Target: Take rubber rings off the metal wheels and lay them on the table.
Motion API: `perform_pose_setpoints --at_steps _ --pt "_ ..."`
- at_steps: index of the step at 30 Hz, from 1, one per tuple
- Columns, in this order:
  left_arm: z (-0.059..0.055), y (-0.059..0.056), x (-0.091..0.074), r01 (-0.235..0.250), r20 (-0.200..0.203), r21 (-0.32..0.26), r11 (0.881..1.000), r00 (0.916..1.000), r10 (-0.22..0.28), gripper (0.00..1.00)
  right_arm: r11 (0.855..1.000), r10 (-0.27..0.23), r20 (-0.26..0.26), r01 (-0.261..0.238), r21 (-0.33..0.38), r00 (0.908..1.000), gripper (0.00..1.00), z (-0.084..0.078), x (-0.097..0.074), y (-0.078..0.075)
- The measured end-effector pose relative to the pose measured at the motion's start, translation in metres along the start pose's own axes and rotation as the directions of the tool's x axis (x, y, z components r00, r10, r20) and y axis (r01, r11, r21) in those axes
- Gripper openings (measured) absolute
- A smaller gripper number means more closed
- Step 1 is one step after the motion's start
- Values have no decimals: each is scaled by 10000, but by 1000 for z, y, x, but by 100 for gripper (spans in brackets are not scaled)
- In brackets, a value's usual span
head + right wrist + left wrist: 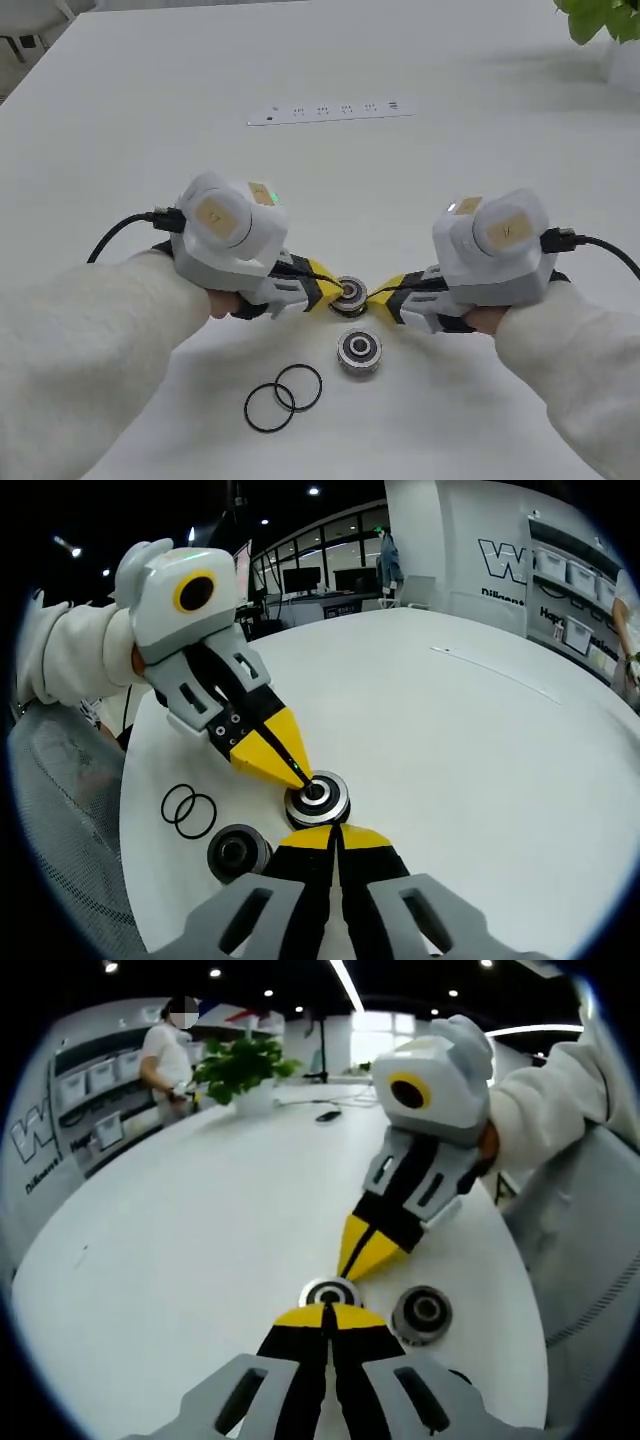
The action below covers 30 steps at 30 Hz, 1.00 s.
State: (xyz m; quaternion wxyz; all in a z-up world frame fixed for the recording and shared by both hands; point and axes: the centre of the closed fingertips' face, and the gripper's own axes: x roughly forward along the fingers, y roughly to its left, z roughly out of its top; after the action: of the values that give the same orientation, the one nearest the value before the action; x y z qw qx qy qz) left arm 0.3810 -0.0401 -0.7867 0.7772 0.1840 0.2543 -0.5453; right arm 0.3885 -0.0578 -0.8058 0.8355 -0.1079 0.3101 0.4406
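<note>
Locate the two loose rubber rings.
The rubber rings lie overlapping on the table, in the head view's lower centre, just left of the free metal wheel.

Bright ceiling lights (345, 982), soft shadows on table (450, 60), fisheye-warped edges.

Open table (150, 120) spans the upper frame except for a white strip (330, 112) at upper centre, while a wheel (359, 351) and two rubber rings (284, 396) obstruct the lower centre.

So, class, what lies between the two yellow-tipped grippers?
A round metal wheel, between the left gripper and right gripper tips; the head view shows it.
</note>
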Motion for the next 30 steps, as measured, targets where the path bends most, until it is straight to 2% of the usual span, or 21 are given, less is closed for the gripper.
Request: perform_pose_setpoints --at_steps 2,4,5,10,13,16,19,23,25,28,30 --pt "-1 1 0 -71 13 -70 10000 10000 71 1 9981 -45 399 20 615 9992 0 7 -2 -3" --pt "-1 2 0 -125 36 -62 9999 9999 126 1 9946 -35 511 -19 1034 9987 0 8 -4 -6" --pt "-1 2 0 -141 44 -59 9999 9999 141 1 9952 -32 461 -13 977 9989 0 6 -5 -7" --pt "-2 3 1 -190 57 -44 9998 9998 190 1 9983 527 45 -528 233 9986 1 -5 -2 10" --pt "-3 4 1 -204 71 -90 9998 9998 205 1 9986 530 96 -530 -66 9985 20 -3 2 14" --pt "-3 6 2 -219 82 -116 9997 9997 220 1 9992 364 240 -361 -164 9990 19 2 5 10" --pt "-4 7 2 -207 91 -129 9997 9997 208 1 9994 271 264 -265 -206 9993 23 2 6 9" --pt "-5 8 3 -207 100 -139 9997 9997 208 1 9988 486 360 -482 -99 9982 20 4 5 11" --pt "-5 8 3 -218 100 -136 9997 9997 219 1 9979 647 502 -647 -17 9966 23 8 4 14" --pt "-5 9 3 -219 108 -137 9997 9997 220 1 9983 343 418 -323 -481 9985 25 6 7 11" --pt "-5 8 3 -214 111 -126 9997 9997 215 1 9960 386 548 -340 -821 9977 23 7 7 14"
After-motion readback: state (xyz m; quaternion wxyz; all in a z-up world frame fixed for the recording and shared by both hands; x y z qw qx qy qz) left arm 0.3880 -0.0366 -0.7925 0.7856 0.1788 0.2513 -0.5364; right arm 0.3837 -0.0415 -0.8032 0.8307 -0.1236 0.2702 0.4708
